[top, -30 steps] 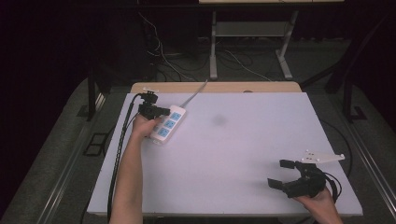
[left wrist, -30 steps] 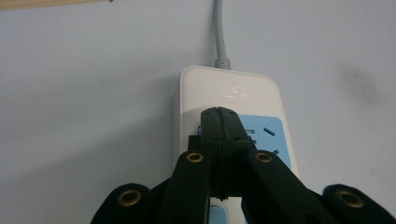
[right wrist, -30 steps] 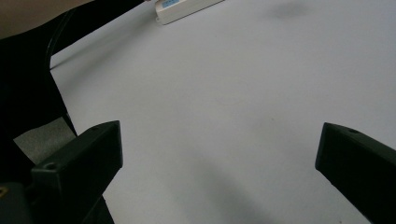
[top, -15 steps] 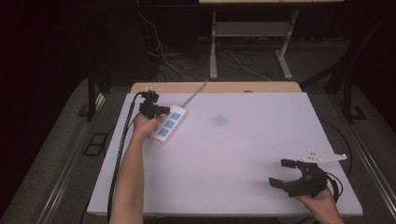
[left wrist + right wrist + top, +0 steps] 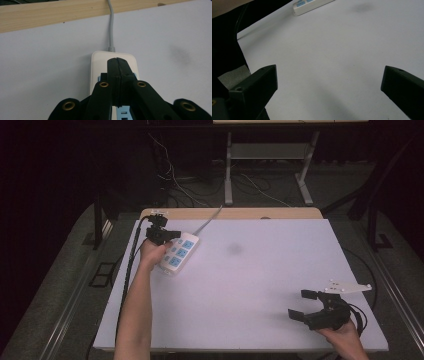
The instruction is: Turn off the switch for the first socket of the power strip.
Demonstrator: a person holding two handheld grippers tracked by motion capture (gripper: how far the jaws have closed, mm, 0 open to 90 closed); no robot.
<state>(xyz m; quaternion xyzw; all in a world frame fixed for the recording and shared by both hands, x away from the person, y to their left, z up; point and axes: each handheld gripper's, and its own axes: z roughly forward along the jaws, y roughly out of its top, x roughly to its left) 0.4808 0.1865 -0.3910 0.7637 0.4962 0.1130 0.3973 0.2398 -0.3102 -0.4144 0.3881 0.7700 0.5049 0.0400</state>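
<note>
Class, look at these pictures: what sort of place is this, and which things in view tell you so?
Probably a lab or recording room. A bare white table stands on grey carpet among dark surroundings, loose cables trail over the floor behind it, and it carries just a power strip.

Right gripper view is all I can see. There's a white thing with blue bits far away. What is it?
Observer: A white power strip with blue sockets. Its grey cord runs off over the table's wooden edge.
Operator: Is the other grabber doing something to it?
Observer: The left gripper has its jaws shut together, with the tips above the strip's cord end. I cannot tell if they press on it.
Operator: Where's my grabber?
Observer: The high view shows the right gripper over the table near its right front corner, far from the strip.
</note>
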